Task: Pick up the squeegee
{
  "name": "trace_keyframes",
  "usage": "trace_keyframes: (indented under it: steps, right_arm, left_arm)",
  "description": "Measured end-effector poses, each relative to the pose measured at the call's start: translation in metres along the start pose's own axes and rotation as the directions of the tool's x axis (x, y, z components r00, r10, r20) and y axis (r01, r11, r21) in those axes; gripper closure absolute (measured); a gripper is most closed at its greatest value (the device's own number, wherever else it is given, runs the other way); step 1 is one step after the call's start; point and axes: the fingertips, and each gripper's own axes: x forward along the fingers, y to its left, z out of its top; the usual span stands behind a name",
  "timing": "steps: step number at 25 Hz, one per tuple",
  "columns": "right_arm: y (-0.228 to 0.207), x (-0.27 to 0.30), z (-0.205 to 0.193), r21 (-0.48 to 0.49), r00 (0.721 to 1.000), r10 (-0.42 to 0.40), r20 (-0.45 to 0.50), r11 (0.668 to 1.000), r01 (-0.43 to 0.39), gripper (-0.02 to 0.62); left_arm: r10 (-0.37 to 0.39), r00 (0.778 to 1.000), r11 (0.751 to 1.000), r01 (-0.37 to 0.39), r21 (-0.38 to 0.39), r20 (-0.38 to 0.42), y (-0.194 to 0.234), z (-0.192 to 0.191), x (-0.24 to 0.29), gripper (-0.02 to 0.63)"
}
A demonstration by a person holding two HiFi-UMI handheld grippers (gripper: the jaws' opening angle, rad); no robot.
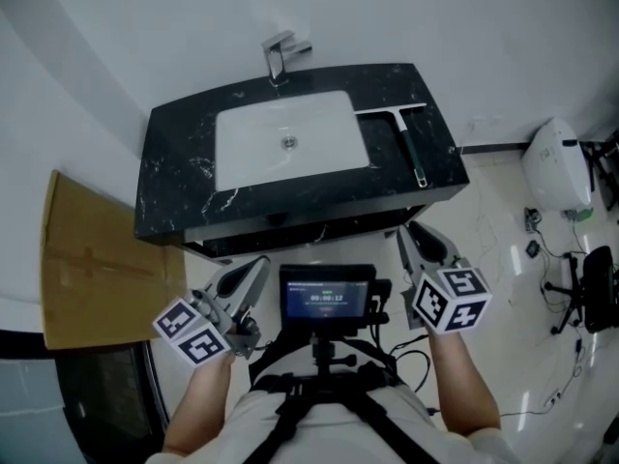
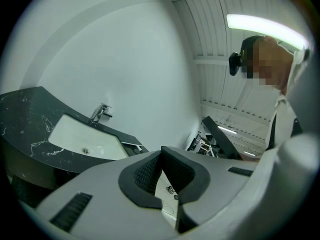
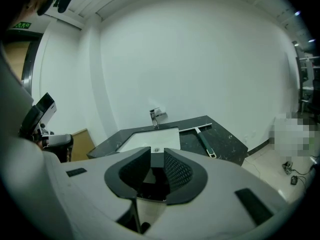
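From your head camera, the squeegee (image 1: pixel 401 133) lies flat just right of the sink (image 1: pixel 251 148), blade toward the wall. Your left gripper (image 1: pixel 256 271) and right gripper (image 1: pixel 411 232) hang well short of the sink. In the left gripper view, its fingertips are pressed together (nothing pinched). In the right gripper view, its fingers are spread and empty, with the sink straight beyond.
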Motion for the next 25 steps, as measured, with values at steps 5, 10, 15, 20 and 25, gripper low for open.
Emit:
trace_keyframes:
  steps: [5,10,15,20,25]
  right_arm:
    - [0.010,0.016,0.007,0.009,0.999,-0.037,0.007,0.999,0.037,0.509]
    - [0.022,0.033,0.014,0.022,0.996,-0.085,0.026,0.996,0.085,0.509]
    - [0.029,0.044,0.018,0.016,0.992,-0.124,0.029,0.992,0.124,0.509]
    - [0.019,0.047,0.026,-0.001,0.989,-0.143,0.027,0.990,0.144,0.509]
    - [0.011,0.061,0.041,-0.039,0.993,-0.110,0.031,0.993,0.112,0.503]
  left_arm:
    - [-0.029,0.999,1.000,0.029,-0.006,-0.016,0.025,0.014,-0.001,0.609]
    - [-0.063,0.998,0.998,0.063,-0.012,-0.031,0.051,0.030,-0.007,0.609]
    - [-0.093,0.995,0.996,0.092,-0.014,-0.045,0.073,0.041,-0.005,0.609]
    - [-0.104,0.994,0.995,0.103,-0.013,-0.045,0.075,0.045,0.003,0.609]
    - [-0.079,0.997,0.997,0.079,-0.005,-0.008,0.078,0.053,0.015,0.609]
